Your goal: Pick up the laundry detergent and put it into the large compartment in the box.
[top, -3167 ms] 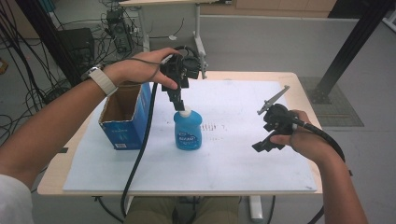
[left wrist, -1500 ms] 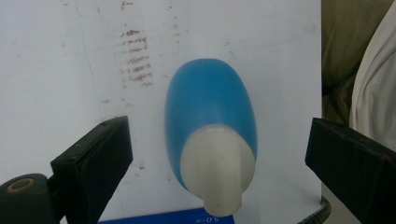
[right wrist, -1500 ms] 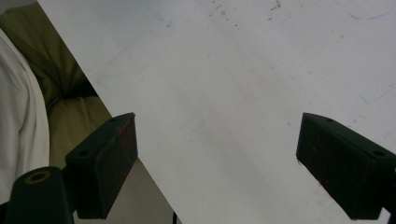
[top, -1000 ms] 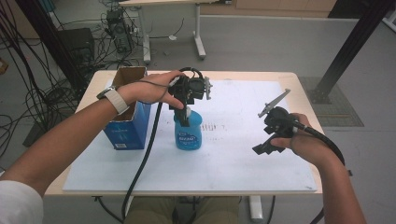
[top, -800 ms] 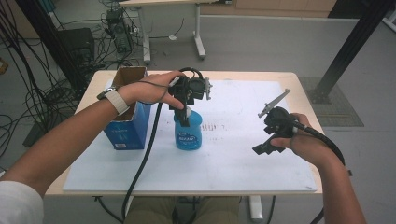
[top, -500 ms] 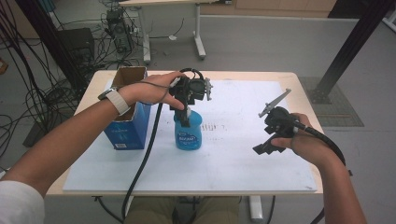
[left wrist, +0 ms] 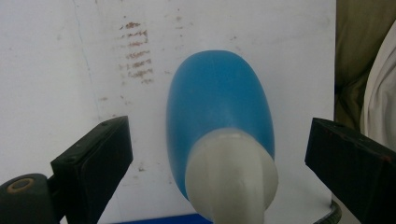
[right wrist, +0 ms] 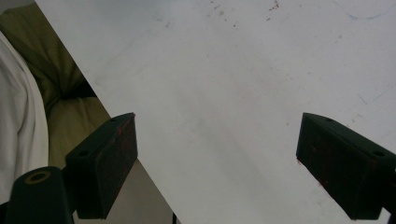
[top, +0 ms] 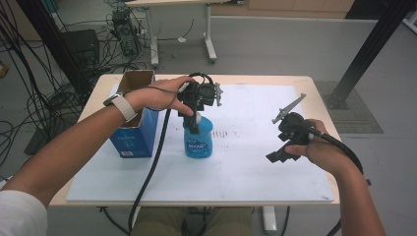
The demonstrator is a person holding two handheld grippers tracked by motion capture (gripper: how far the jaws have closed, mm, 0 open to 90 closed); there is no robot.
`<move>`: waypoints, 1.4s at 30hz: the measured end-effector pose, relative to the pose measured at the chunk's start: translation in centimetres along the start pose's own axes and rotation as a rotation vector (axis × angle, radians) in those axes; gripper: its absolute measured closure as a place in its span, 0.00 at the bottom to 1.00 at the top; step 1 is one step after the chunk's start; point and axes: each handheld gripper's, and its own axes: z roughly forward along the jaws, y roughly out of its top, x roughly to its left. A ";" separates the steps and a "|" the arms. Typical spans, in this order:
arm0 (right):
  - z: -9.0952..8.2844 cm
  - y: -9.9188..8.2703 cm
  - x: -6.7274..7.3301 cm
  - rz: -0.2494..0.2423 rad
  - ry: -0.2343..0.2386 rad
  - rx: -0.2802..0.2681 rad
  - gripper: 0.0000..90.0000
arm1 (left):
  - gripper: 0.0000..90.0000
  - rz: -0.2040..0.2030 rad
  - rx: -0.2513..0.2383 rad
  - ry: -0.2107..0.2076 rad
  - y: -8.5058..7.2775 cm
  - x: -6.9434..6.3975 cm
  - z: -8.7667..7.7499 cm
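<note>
both tools spread; left tool (top: 196, 129) since lifted off blue bottle (top: 198, 142) cap.

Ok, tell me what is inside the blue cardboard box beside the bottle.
The blue box stands open-topped left of the blue bottle, showing brown inner walls. The person's left hand and wrist cover much of the opening, so its contents cannot be seen.

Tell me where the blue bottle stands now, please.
In the high view the blue bottle stands upright on the white mat, left of centre, just right of the blue cardboard box and directly below the open left gripper.
</note>
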 end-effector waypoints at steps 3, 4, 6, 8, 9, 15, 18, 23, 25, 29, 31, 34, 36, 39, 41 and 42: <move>0.0 0.0 0.0 -0.002 0.000 -0.002 0.14 | 0.09 -0.001 0.002 -0.001 0.0 0.0 0.1; 0.0 0.0 0.0 0.001 0.000 0.000 0.14 | 0.09 0.000 0.001 -0.001 -0.1 0.0 0.1; 0.0 0.0 0.0 0.001 0.000 0.001 0.14 | 0.09 -0.006 0.000 -0.002 -0.2 0.0 0.2; 0.1 0.0 0.0 0.004 0.002 0.002 0.14 | 0.09 -0.007 -0.004 -0.002 -0.3 0.0 0.2; 0.1 0.1 0.0 0.000 0.001 0.003 0.14 | 0.09 -0.004 0.002 -0.001 -0.2 0.0 0.1; 0.0 0.1 0.1 0.002 0.000 0.000 0.14 | 0.09 -0.004 0.006 -0.001 -0.1 0.0 0.1; 0.0 0.1 0.1 0.002 0.000 0.000 0.14 | 0.09 0.001 0.004 -0.002 -0.1 0.0 0.1; 0.0 -0.1 0.0 0.002 -0.001 0.000 0.14 | 0.09 -0.004 0.006 -0.003 -0.1 0.1 0.1; 0.0 -0.1 0.0 0.005 0.000 -0.003 0.14 | 0.09 -0.003 0.005 -0.001 -0.1 0.1 0.1; 0.0 -0.1 0.0 0.003 -0.002 -0.003 0.14 | 0.09 -0.002 0.001 -0.003 0.0 0.1 0.2; 0.0 -0.1 0.0 0.003 -0.002 -0.002 0.14 | 0.09 -0.003 0.001 -0.002 0.0 0.0 0.2; 0.0 -0.1 0.1 0.004 -0.002 -0.004 0.14 | 0.09 -0.003 0.005 -0.002 0.0 0.1 0.1; 0.0 -0.1 0.0 0.005 -0.001 -0.004 0.14 | 0.09 -0.002 0.005 -0.003 0.0 0.1 0.1; 0.0 -0.1 0.0 0.002 0.000 -0.003 0.14 | 0.09 -0.005 -0.002 -0.005 -0.2 0.1 0.1; 0.1 -0.1 0.0 0.004 0.002 -0.002 0.14 | 0.10 -0.005 -0.003 -0.003 -0.2 0.1 0.1; 0.1 0.0 0.0 0.003 0.002 0.003 0.14 | 0.10 -0.006 -0.002 -0.004 -0.2 0.1 0.1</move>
